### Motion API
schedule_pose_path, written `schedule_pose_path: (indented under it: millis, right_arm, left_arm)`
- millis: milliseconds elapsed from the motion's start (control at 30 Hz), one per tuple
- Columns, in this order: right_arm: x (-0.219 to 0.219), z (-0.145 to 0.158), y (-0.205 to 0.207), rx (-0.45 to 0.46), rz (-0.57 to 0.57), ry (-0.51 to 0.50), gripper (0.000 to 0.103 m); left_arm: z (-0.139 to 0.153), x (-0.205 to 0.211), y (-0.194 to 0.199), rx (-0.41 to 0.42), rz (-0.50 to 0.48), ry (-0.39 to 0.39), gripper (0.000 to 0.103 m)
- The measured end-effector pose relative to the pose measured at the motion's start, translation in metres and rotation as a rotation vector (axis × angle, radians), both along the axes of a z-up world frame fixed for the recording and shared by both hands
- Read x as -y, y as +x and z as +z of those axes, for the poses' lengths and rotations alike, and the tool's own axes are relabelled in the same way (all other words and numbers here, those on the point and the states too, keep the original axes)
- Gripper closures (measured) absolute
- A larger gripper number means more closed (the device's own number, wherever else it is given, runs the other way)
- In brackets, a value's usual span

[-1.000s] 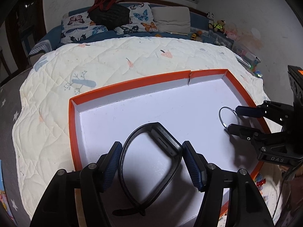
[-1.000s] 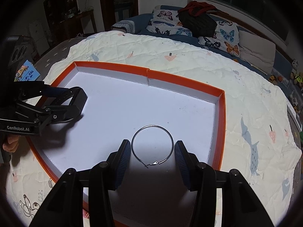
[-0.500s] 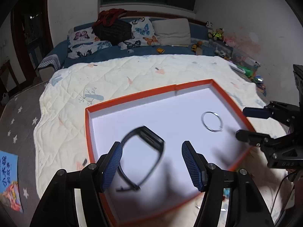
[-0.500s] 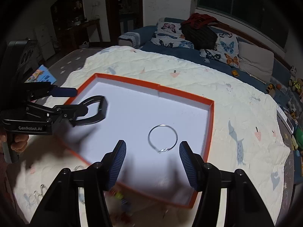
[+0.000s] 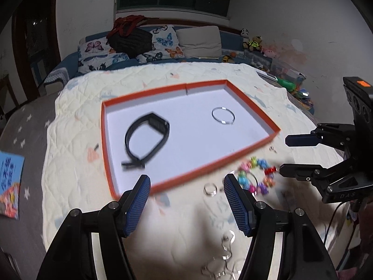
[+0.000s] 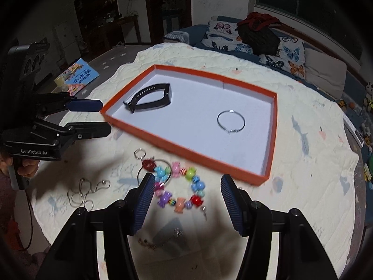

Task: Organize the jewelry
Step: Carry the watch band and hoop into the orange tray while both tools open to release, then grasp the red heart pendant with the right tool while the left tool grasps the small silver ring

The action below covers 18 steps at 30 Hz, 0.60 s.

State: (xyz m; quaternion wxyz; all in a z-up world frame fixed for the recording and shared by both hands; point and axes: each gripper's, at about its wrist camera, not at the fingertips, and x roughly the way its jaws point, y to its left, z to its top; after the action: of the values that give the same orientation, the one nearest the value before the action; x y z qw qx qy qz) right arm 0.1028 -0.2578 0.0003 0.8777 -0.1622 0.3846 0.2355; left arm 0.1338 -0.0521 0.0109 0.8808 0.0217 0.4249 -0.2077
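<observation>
Tray: the orange-rimmed tray (image 6: 275,107) is lying on the quilted bedspread (image 6: 314,163), its white floor mostly bare.
Already placed: a black wristband (image 6: 149,98) is sitting toward the tray's 10 o'clock corner in the right wrist view; a thin silver bangle (image 6: 230,121) is resting toward 3 o'clock, well apart from the band.
Still outside: a candy-coloured bead bracelet (image 6: 179,186) is lying on the quilt at the tray's 6 o'clock side, a small silver ring (image 6: 139,153) just beside it, and a tangle of silver chain (image 6: 86,193) further toward 8 o'clock; small pieces nearer the camera are too blurred to name.
Left gripper (image 5: 186,198): jaws standing apart, gripping nothing.
Right gripper (image 6: 186,196): jaws released and empty, hanging over the bead bracelet without touching it.
Progress: two items are sitting inside and several are waiting, so I judge the job well short of half done.
Likely next: picking up the bead bracelet.
</observation>
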Motion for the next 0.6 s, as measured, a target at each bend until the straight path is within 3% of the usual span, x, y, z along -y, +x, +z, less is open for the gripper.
schedule_pose_path:
  millis: [267, 600]
  right_arm:
    - [-0.019, -0.013, -0.007, -0.03, 0.071, -0.04, 0.039]
    - [-0.044, -0.033, 0.005, -0.081, 0.115, -0.106, 0.039]
  left_arm:
    - [-0.014, -0.024, -0.03, -0.033, 0.059, -0.046, 0.033]
    - [-0.02, -0.046, -0.037, -0.043, 0.106, -0.062, 0.033]
